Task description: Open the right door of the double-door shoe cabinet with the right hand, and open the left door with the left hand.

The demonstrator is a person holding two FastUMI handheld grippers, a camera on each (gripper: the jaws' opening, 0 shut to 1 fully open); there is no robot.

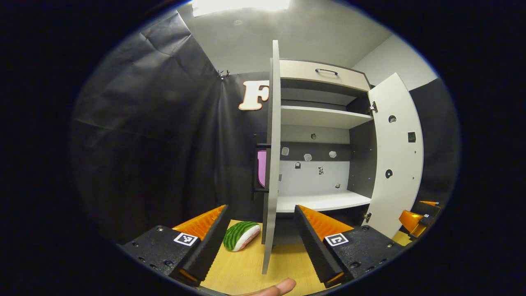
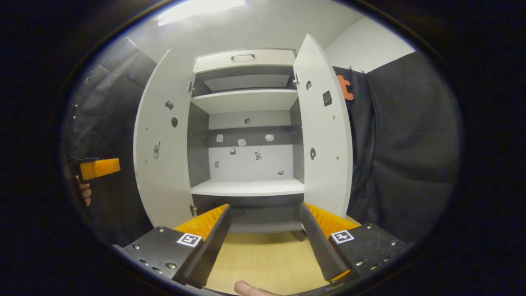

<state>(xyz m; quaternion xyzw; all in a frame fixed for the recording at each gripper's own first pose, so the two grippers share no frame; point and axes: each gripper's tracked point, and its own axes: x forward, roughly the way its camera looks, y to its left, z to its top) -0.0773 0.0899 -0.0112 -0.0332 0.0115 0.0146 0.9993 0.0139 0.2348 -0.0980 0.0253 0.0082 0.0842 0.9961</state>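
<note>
Cabinet doors (image 2: 164, 152) open; both grippers (image 2: 263, 230) wide, apparently empty.

The shoe cabinet (image 2: 246, 187) stood on a wooden floor with both doors swung wide. It was pale with dark inner walls, white shelves and a top drawer with a dark handle. The left door (image 2: 162, 144) and right door (image 2: 322, 139) flared outward. In the left gripper view, the left door (image 1: 271, 156) showed edge-on, the right door (image 1: 396, 156) angled open.
</note>
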